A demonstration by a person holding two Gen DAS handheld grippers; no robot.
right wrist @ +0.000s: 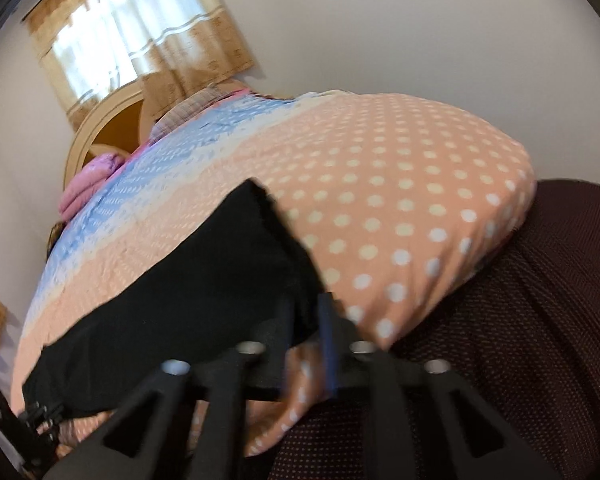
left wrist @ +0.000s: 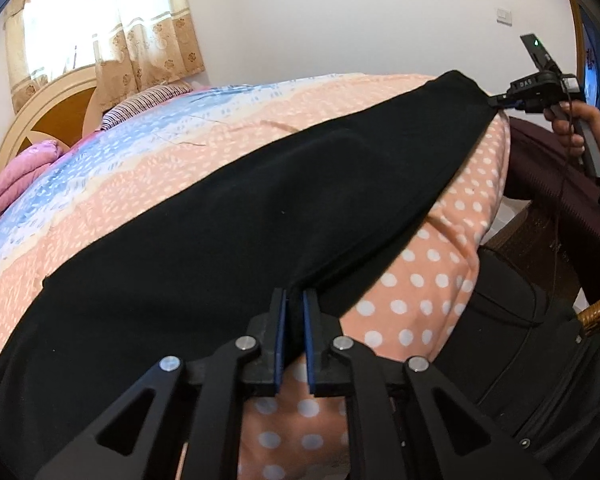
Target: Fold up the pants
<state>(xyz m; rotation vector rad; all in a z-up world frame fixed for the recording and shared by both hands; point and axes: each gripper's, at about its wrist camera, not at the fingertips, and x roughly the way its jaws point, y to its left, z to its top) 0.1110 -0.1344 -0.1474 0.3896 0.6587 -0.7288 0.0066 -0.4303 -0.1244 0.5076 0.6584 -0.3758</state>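
Black pants (left wrist: 204, 240) lie on the bed, their near edge pinched by the left gripper (left wrist: 294, 320) and right gripper (right wrist: 308, 320).

Matt black cloth pants (left wrist: 228, 216) on soft dotted cotton bedcover (left wrist: 420, 280); matt plastic gripper (left wrist: 294, 300), glossy metal rivets.

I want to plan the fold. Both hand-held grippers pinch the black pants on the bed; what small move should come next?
Probably lift both together: the left hand-held gripper and right hand-held gripper each pinch the near edge of the pants, which lie flat on the bed.
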